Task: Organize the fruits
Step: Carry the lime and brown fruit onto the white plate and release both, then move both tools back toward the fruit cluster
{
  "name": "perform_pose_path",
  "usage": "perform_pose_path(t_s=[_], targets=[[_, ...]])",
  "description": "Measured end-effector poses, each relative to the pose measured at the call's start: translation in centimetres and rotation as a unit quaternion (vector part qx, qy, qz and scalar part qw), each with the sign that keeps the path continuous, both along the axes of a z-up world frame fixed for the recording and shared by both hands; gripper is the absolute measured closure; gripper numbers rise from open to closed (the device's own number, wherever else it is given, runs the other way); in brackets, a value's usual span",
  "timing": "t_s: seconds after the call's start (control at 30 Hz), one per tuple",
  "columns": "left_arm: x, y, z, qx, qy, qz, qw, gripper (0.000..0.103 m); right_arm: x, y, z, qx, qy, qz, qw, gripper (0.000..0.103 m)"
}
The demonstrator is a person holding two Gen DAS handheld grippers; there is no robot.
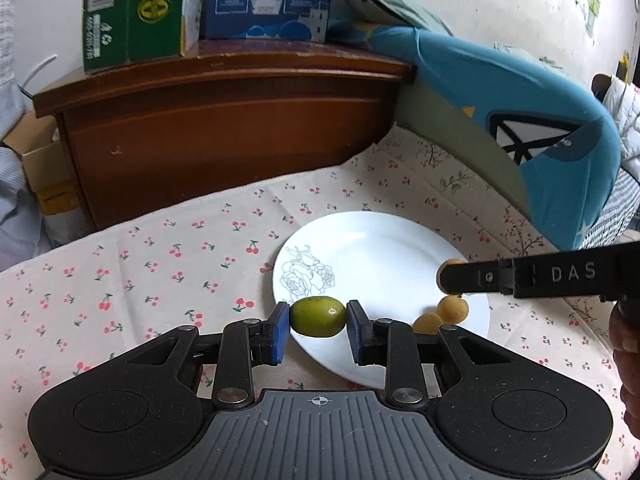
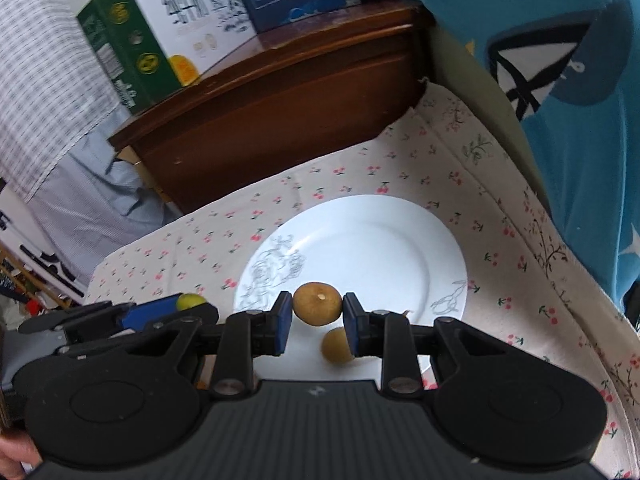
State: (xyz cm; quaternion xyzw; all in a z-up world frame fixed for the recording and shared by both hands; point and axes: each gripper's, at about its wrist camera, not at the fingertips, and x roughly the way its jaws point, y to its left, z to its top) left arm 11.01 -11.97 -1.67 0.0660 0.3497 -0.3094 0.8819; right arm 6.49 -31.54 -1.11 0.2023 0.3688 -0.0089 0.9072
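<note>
A green fruit (image 1: 318, 317) is clamped by the left gripper (image 1: 318, 330), a brown longan (image 2: 318, 304) by the right gripper (image 2: 316, 322), both over the near rim of the white plate (image 1: 380, 248). Placement step is judged in hand. Lowering beside the two plated longans (image 1: 450, 308), then release, is called for.

White plate (image 2: 400, 240) with grey line-drawn roses, sitting on a cream cloth (image 1: 140, 264) dotted with red cherries. Green fruit (image 1: 318, 317), tan-brown fruit (image 2: 317, 304), blue pads (image 1: 280, 330).

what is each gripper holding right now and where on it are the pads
The left gripper pinches a green fruit by its two ends. The right gripper pinches a tan round fruit across its sides, above the white plate.
</note>
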Motion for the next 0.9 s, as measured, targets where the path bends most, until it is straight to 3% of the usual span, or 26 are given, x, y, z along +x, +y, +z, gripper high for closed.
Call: perform_pose_path(t_s=[0.67,0.7,0.77,0.9], targets=[[1.4,-3.1,-1.7,0.034,0.018,-0.013,0.9992,0.072,2.5,-1.7,-2.2,0.007,0.027,-0.029,0.999,0.072],[1.4,-3.1,-1.6,0.035,0.018,-0.011,0.9992,0.068,2.5,-1.7,-2.1,0.005,0.025,-0.03,0.999,0.072],[1.2,-2.9,-1.1,0.031,0.013,-0.004,0.9994,0.047,2.4,-1.8,-1.8,0.006,0.02,-0.032,0.999,0.072],[0.7,-2.5,0.2,0.025,-0.006,0.004,0.9997,0.028,2.1,-1.6,-0.9,0.011,0.005,-0.032,0.999,0.067]])
